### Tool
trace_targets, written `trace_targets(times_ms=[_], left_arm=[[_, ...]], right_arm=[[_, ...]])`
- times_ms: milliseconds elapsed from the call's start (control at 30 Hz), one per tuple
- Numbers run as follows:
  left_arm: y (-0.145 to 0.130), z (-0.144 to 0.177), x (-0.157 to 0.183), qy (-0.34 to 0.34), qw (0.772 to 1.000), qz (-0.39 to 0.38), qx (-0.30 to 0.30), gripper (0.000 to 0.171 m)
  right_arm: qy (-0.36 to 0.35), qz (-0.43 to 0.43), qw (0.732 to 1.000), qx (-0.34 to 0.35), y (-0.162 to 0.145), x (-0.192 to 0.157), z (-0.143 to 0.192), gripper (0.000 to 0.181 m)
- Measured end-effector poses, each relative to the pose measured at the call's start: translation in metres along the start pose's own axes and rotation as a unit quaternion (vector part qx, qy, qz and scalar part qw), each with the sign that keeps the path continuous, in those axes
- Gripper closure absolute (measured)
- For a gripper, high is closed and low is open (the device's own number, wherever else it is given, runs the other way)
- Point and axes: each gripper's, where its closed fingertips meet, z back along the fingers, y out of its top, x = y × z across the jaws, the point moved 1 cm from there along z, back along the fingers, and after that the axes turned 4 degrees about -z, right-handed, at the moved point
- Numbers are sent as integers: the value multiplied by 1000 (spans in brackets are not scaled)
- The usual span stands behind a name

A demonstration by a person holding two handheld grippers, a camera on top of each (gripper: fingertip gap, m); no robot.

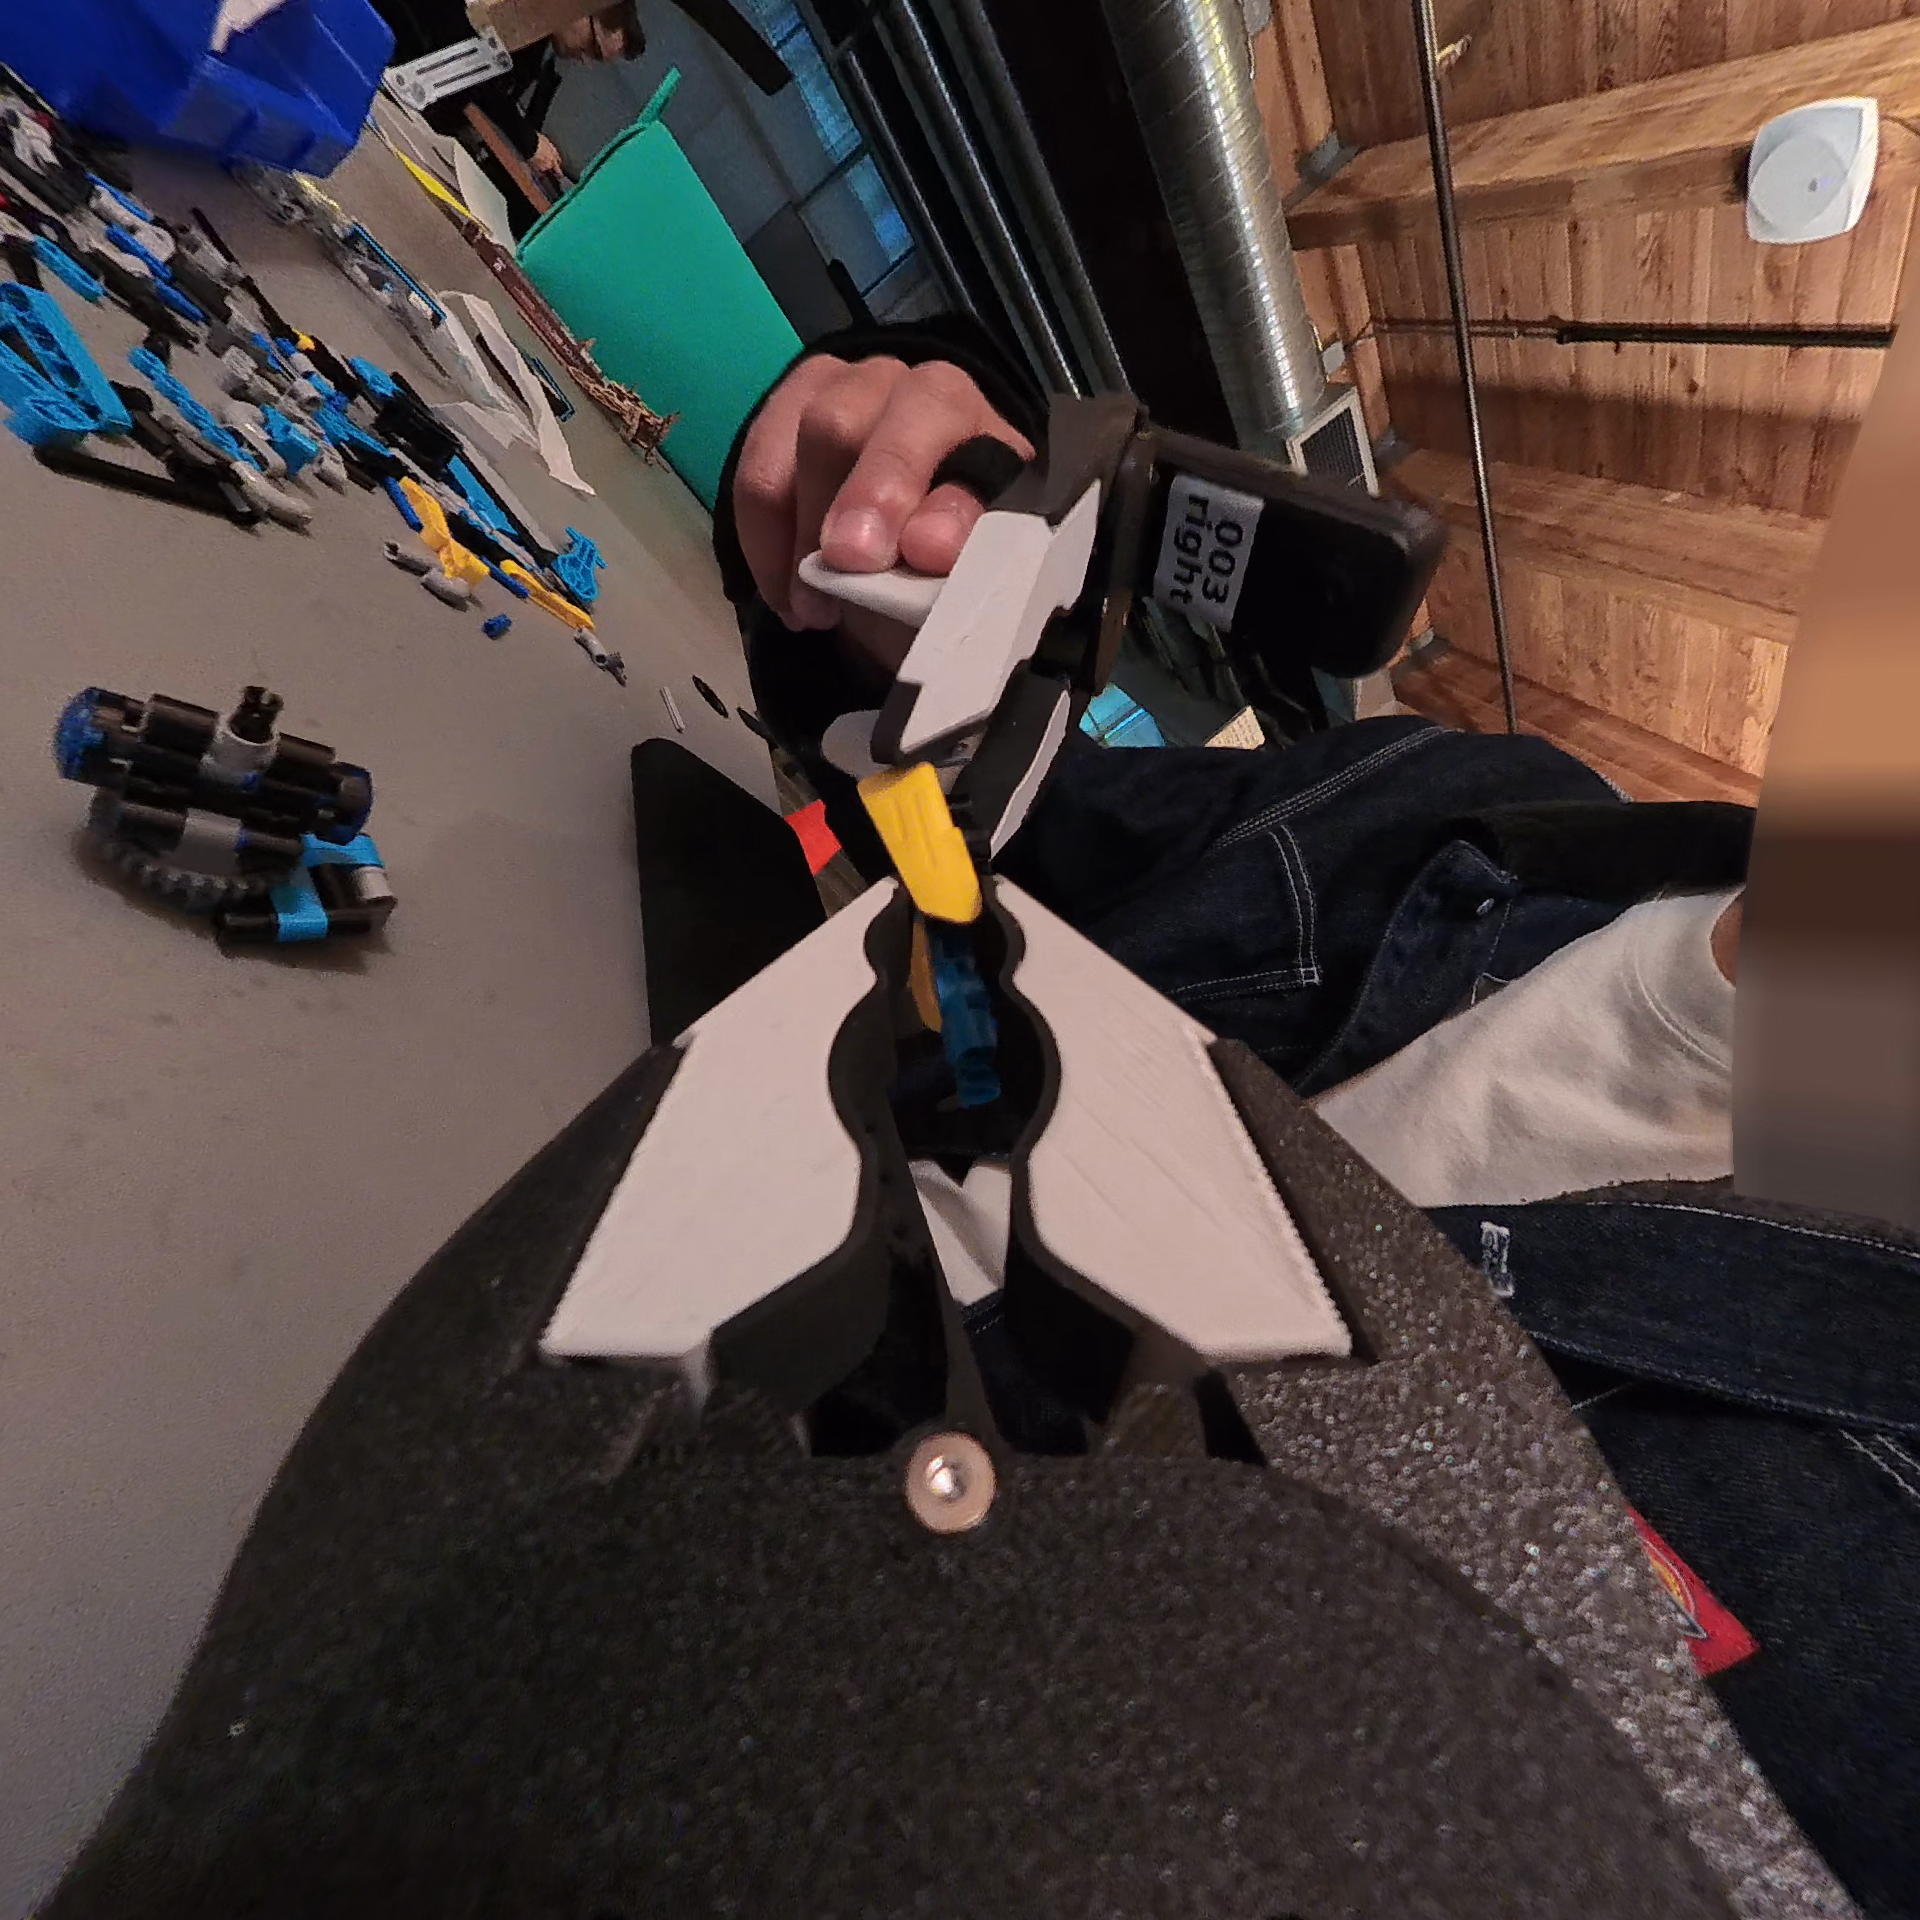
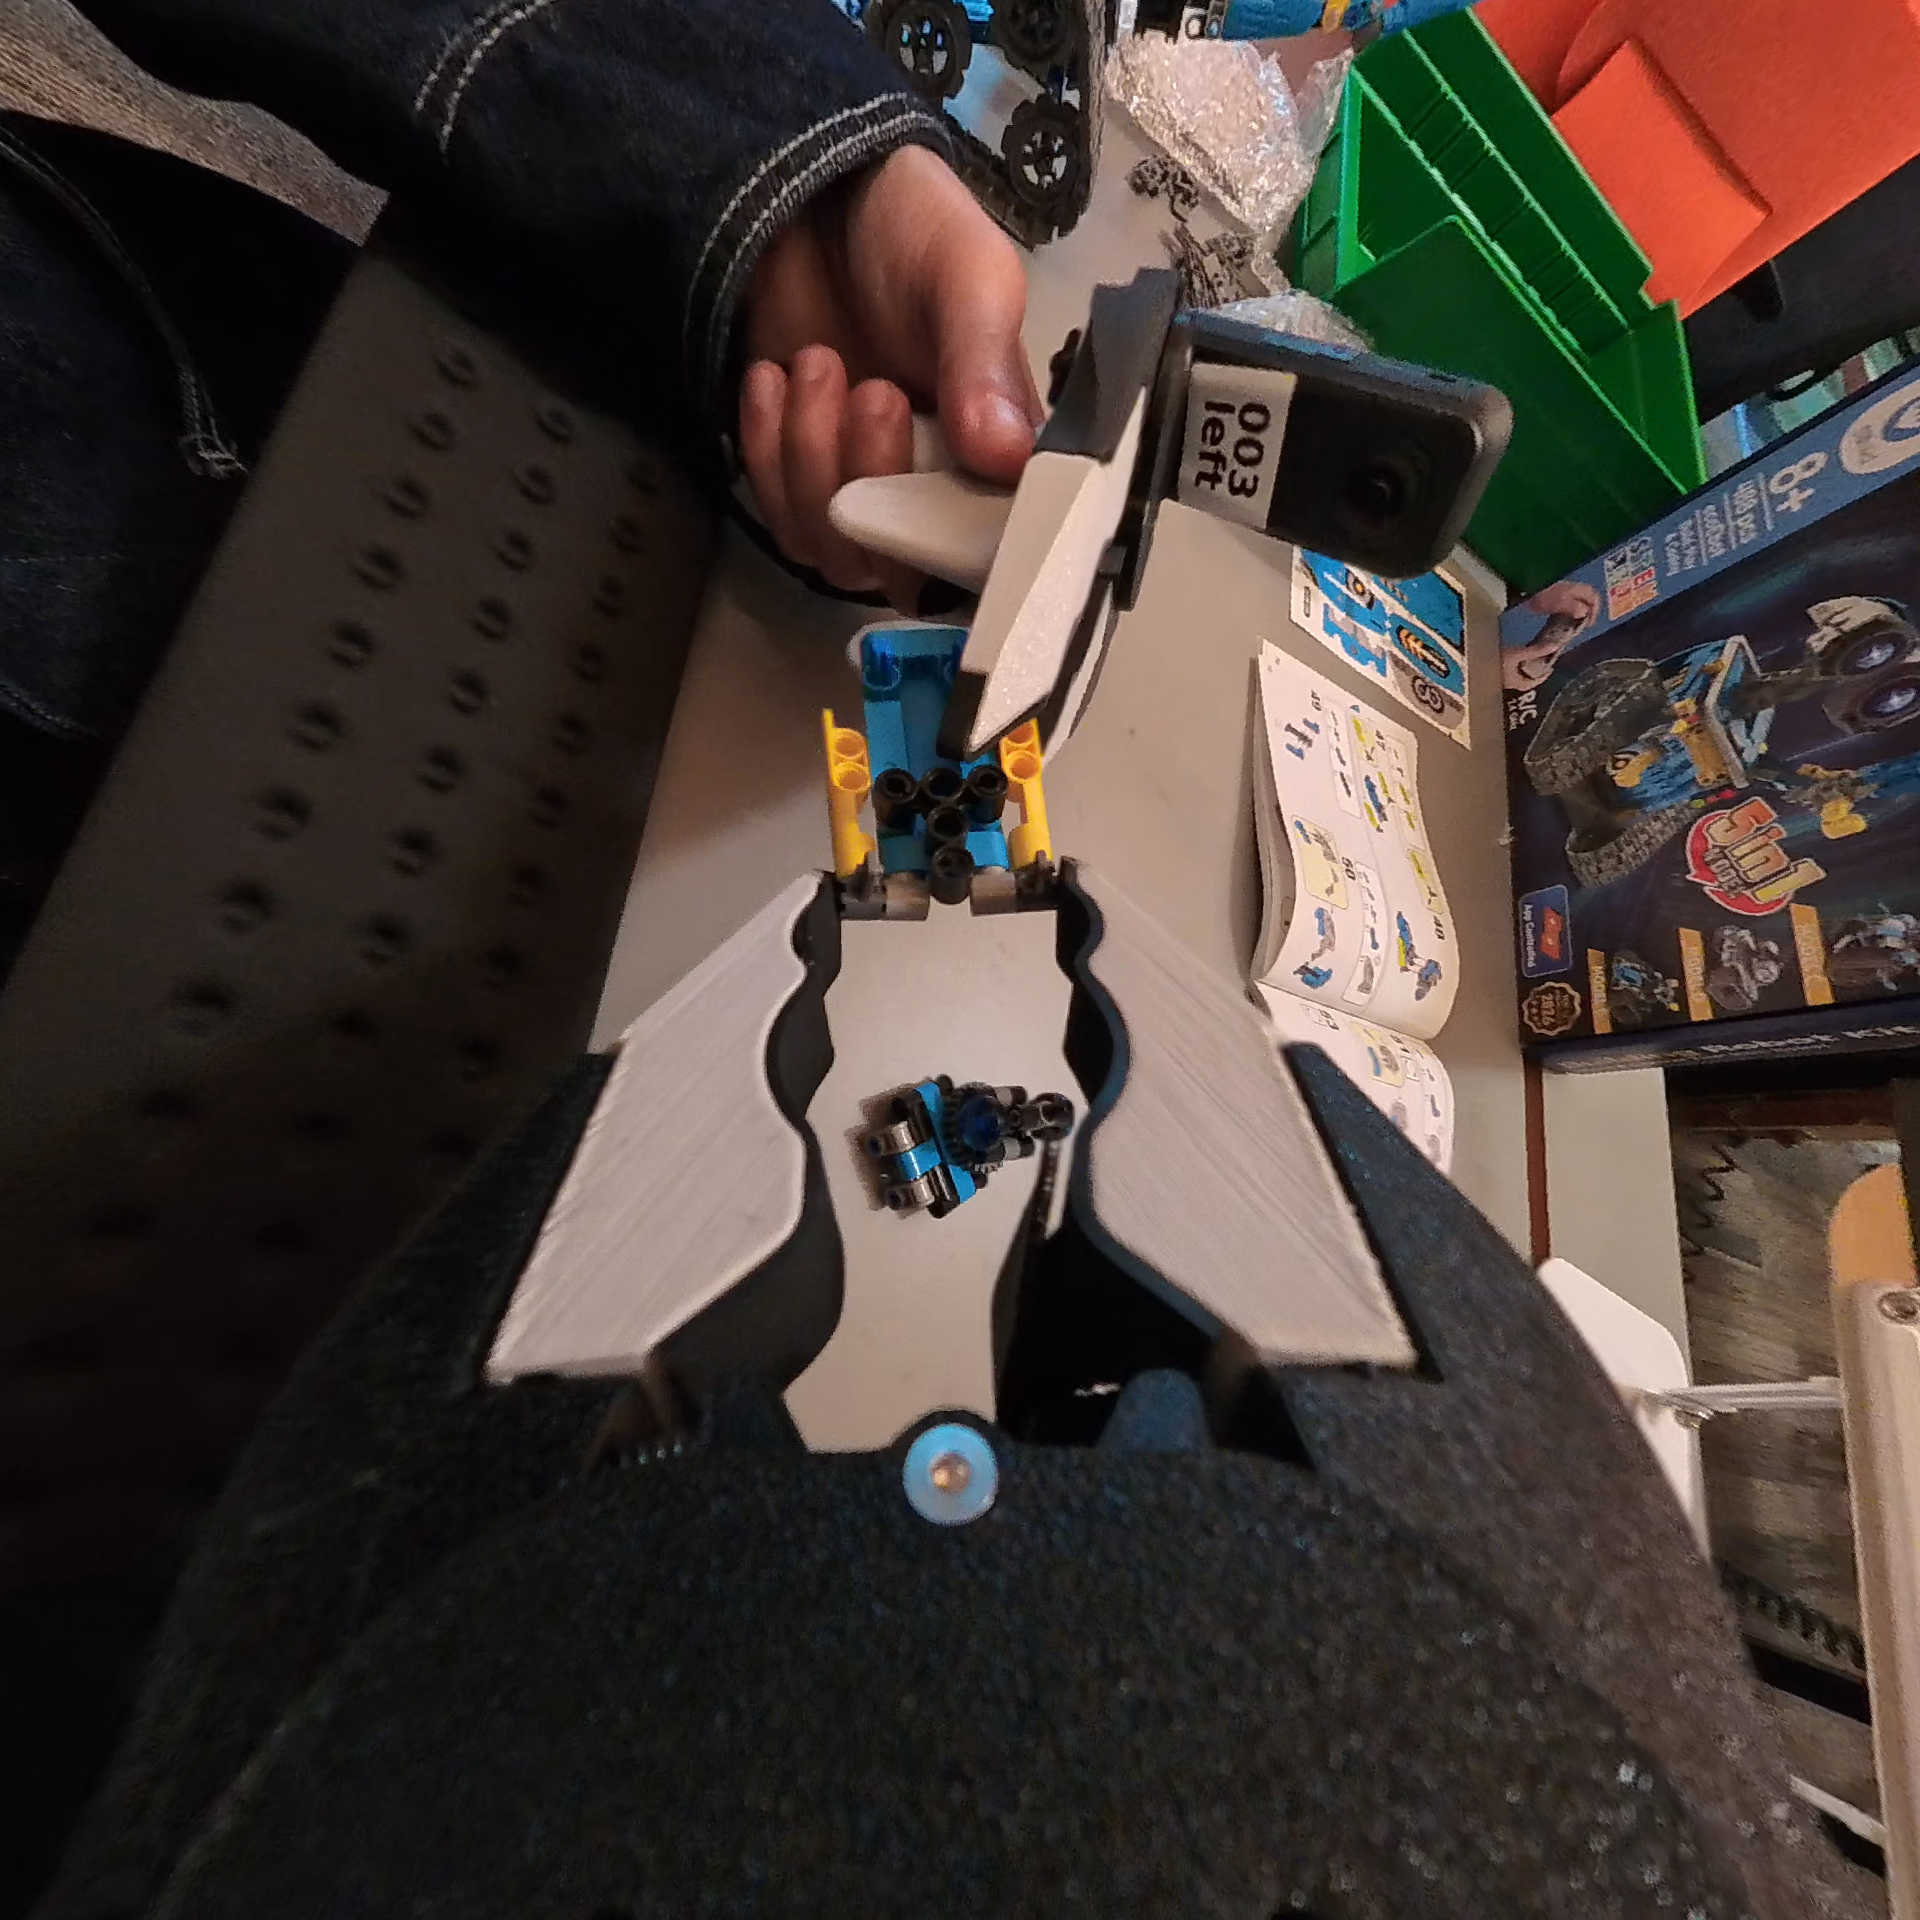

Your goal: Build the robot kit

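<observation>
both grippers clamp one blue-and-yellow brick build (image 2: pixel 940 790) held above the table (image 2: pixel 1164 831): the right gripper (image 2: pixel 951 883) pinches its grey end, the left gripper (image 1: pixel 940 894) its yellow side. one small geared piece (image 2: pixel 951 1143) lies below, beside one booklet (image 2: pixel 1340 883) and one box (image 2: pixel 1714 810).

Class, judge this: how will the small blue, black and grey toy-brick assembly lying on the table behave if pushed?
The small toy-brick assembly is probably stiff and light: short plastic parts snapped together. It would likely slide on the smooth grey table, though its round gear might make it rock.
</observation>
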Motion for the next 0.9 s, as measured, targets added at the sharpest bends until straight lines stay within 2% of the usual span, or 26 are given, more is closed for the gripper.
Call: trace_targets(times_ms=[133,233,400,500,667,900], left_arm=[[4,4,-5,11,1000,10,15,144],[3,4,-6,23,1000,-1,11,156],[0,6,-16,56,998,-3,-1,156],[-3,4,-18,58,998,-2,-10,156],[-2,3,-15,44,999,9,-6,156],[1,3,-5,12,1000,12,7,156]], right_arm=[[-31,19,999,-25,-9,5,-2,140],[-37,-6,999,-9,-8,9,1,140],[-47,-32,998,-7,-17,5,-7,138],[-37,-72,997,10,-14,4,-12,112],[-35,-58,997,26,-7,2,-17,138],[-26,-77,995,60,4,4,-11,140]])
